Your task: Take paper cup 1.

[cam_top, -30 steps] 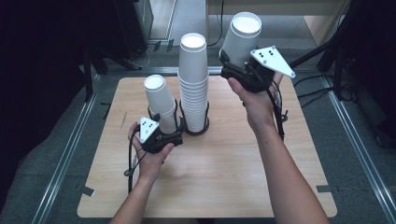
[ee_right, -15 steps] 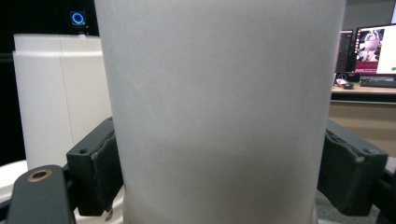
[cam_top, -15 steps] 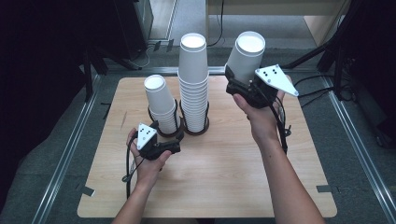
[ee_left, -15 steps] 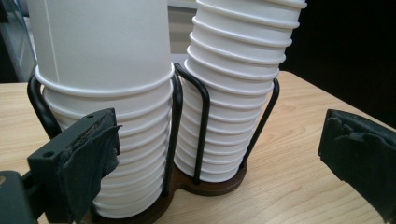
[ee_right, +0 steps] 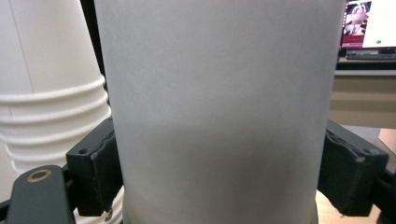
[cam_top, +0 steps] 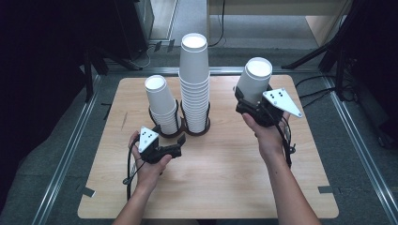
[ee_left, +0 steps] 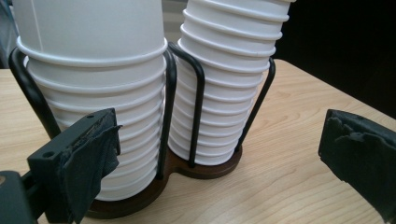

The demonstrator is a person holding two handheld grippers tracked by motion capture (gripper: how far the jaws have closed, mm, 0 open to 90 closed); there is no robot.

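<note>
High view first: the right gripper (cam_top: 256, 105) is clamped on a plain white paper cup (cam_top: 254, 80), held upside down, flat bottom up, above the right half of the wooden table (cam_top: 225, 183) toward the far edge. The left gripper (cam_top: 174, 145) sits low near the middle of the table with its jaws apart, right in front of a dark cup holder (cam_top: 165, 133). That holder carries a short stack of cups (cam_top: 161, 104) and, beside it, a tall stack of cups (cam_top: 194, 84), both upside down too. The table is light wood with rounded corners, on grey floor with metal rails down both sides and cables lying at the far right.

Left gripper view: both black padded jaws wide apart, nothing between them; the short stack (ee_left: 93, 93) and tall stack (ee_left: 229, 79) stand in black wire loops on a brown base.

Right gripper view: the cup's smooth matte wall (ee_right: 219, 107) is pinched between both pads, with the ribbed rims of a stack (ee_right: 51, 116) just to the left and a lit screen (ee_right: 369, 25) off in the top right corner.
</note>
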